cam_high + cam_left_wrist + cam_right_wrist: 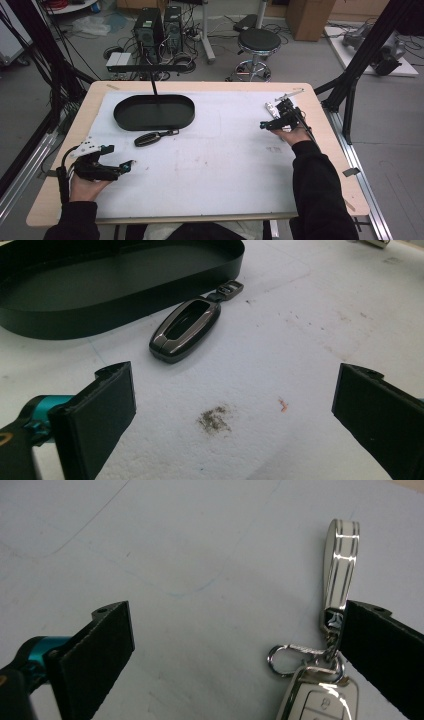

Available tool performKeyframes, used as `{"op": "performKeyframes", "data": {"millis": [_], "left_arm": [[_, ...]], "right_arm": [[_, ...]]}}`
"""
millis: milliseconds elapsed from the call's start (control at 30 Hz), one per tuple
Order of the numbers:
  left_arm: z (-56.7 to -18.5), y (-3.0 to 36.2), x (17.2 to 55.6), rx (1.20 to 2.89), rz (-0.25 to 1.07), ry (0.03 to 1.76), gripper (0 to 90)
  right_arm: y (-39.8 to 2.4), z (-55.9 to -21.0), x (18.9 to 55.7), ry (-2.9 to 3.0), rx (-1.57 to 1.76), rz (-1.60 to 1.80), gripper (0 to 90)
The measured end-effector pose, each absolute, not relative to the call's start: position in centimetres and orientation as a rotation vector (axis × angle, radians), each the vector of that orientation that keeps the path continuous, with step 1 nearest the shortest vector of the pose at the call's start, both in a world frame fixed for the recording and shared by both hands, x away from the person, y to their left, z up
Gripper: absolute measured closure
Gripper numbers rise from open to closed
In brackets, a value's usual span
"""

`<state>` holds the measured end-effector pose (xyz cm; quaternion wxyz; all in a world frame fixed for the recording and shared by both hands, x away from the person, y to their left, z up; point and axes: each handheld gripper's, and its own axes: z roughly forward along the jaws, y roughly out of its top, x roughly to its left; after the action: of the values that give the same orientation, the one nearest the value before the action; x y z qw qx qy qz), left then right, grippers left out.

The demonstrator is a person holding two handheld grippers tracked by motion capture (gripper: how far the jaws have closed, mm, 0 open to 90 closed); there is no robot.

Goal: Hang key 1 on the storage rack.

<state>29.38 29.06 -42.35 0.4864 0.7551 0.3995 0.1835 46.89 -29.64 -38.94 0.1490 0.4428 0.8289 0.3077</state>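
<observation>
Your left gripper (232, 407) stood with its jaws wide apart and holding nothing, low over the white mat (220, 155) at the lower left of the high view, aimed at the dark key fob (186, 329), which lay flat in the upper centre of the left gripper view, just beside the wall of the black oval tray (125, 305) but outside it. To take that fob cleanly you would have needed to advance until it lay between the pads, square the jaws across its narrow width rather than its length, and keep clear of the tray wall before closing. Your right gripper (240, 650) was likewise spread and empty; the white key fob (317, 697) with its striped strap (341, 565) lay on the mat at the lower right of that view, against the inner face of one jaw, not gripped. Your left forearm (75, 215) entered at the bottom left, hand low; your right sleeve (317, 190) reached toward the right of centre.
</observation>
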Motion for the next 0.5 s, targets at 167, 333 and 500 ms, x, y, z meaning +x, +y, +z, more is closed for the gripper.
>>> {"op": "performKeyframes", "data": {"millis": [167, 333, 500], "left_arm": [[-42.2, 29.0, 29.2, 1.828, 0.465, 0.979, 4.3], [-42.2, 29.2, 29.3, 1.818, 0.465, 0.985, 4.3], [-42.3, 29.2, 29.4, 1.822, 0.458, 0.981, 4.3]], "right_arm": [[-29.7, -38.3, 49.0, 2.384, 1.284, 0.850, 0.8], [-29.8, -38.3, 50.9, 2.396, 1.295, 0.792, 0.9], [-29.7, -38.6, 52.2, 2.430, 1.255, 0.726, 0.8]]}}
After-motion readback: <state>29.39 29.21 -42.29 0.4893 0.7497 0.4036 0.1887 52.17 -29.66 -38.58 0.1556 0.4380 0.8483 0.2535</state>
